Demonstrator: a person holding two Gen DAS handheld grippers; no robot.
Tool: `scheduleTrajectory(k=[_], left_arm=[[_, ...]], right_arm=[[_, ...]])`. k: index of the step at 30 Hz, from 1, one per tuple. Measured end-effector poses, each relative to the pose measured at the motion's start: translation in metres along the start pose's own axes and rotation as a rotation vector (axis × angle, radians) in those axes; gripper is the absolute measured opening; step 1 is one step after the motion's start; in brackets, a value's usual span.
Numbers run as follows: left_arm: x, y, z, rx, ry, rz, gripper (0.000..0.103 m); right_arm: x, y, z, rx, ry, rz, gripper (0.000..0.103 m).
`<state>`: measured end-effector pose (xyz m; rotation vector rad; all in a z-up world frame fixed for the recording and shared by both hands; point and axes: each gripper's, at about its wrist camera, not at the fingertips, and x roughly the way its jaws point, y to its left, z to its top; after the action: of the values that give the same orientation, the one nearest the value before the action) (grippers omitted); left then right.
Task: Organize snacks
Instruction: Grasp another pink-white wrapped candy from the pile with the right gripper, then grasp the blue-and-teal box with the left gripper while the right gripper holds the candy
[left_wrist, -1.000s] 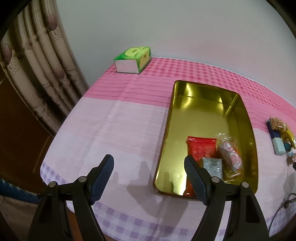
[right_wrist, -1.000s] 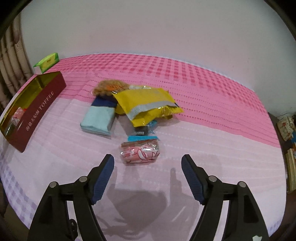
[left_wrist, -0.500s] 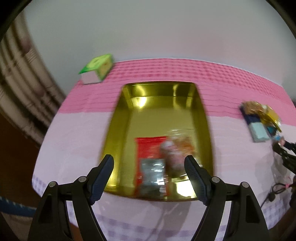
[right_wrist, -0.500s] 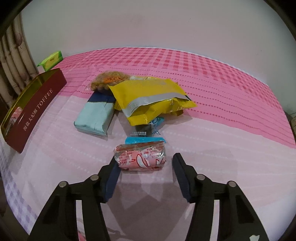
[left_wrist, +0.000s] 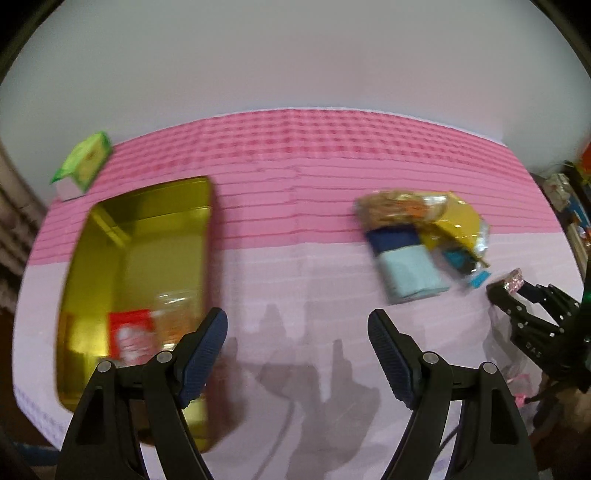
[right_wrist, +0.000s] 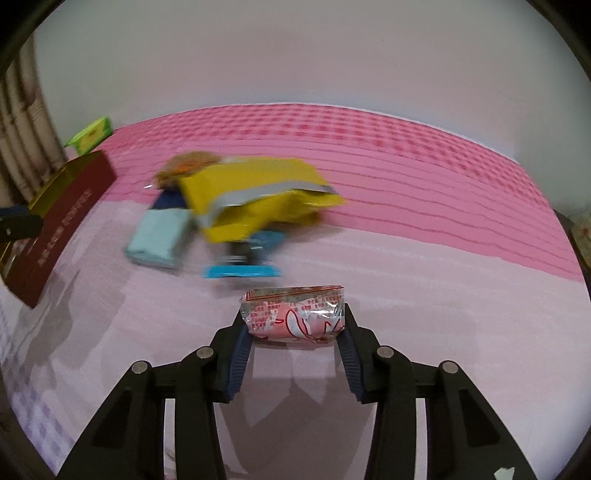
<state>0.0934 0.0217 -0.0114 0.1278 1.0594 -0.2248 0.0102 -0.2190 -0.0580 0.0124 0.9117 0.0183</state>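
My right gripper (right_wrist: 293, 328) is shut on a pink wrapped snack (right_wrist: 295, 312), held between the pads just above the pink tablecloth; it also shows at the right edge of the left wrist view (left_wrist: 513, 282). Behind it lies a snack pile: a yellow bag (right_wrist: 258, 195), a light blue packet (right_wrist: 159, 236), a blue wrapper (right_wrist: 243, 271). My left gripper (left_wrist: 297, 350) is open and empty over bare cloth between the gold tin (left_wrist: 96, 236) and the pile (left_wrist: 413, 254). The tin holds a red packet (left_wrist: 129, 332) and a clear bag.
A green tissue box (left_wrist: 83, 164) stands at the table's far left corner by the curtain. The tin's red outer wall (right_wrist: 59, 229) shows at the left of the right wrist view. A white wall runs behind the table. Clutter sits past the right edge.
My right gripper closed on the pink snack and lifted it slightly. My left gripper swung right, away from over the tin, staying open.
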Motion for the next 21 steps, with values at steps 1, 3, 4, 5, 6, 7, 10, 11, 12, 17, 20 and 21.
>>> scheduleTrajectory(k=[1,3,4,5,6,7,10,11,12,17,20,21], left_arm=[[0.004,-0.007,0.003,-0.001,0.005,-0.015,0.079],[0.010,-0.018,0.008,-0.007,0.010,-0.037,0.079],[0.014,-0.024,0.011,-0.010,0.013,-0.047,0.079],[0.016,-0.027,0.012,-0.010,0.014,-0.052,0.079],[0.019,-0.033,0.014,-0.005,0.017,-0.058,0.079],[0.021,-0.038,0.015,0.001,0.018,-0.058,0.079],[0.027,-0.050,0.017,0.026,0.017,-0.045,0.079],[0.029,-0.053,0.018,0.031,0.017,-0.043,0.079],[0.030,-0.055,0.018,0.034,0.018,-0.044,0.079],[0.039,-0.066,0.019,0.042,0.024,-0.052,0.079],[0.044,-0.074,0.020,0.051,0.025,-0.064,0.079],[0.046,-0.077,0.021,0.053,0.024,-0.067,0.079]], right_arm=[[-0.001,-0.010,-0.001,0.023,-0.003,-0.022,0.040],[-0.002,-0.023,-0.002,0.053,-0.007,-0.045,0.040],[-0.002,-0.030,-0.002,0.068,-0.008,-0.059,0.040],[-0.003,-0.037,-0.002,0.082,-0.009,-0.077,0.040],[-0.003,-0.043,-0.003,0.097,-0.010,-0.093,0.040],[-0.003,-0.047,-0.003,0.109,-0.012,-0.106,0.040],[-0.003,-0.058,-0.003,0.133,-0.016,-0.150,0.040],[-0.002,-0.061,-0.003,0.141,-0.016,-0.171,0.040],[-0.001,-0.064,-0.003,0.154,-0.018,-0.179,0.040],[0.000,-0.071,-0.002,0.195,-0.028,-0.205,0.040],[-0.001,-0.071,-0.003,0.199,-0.039,-0.203,0.040],[-0.001,-0.071,-0.003,0.200,-0.039,-0.202,0.040]])
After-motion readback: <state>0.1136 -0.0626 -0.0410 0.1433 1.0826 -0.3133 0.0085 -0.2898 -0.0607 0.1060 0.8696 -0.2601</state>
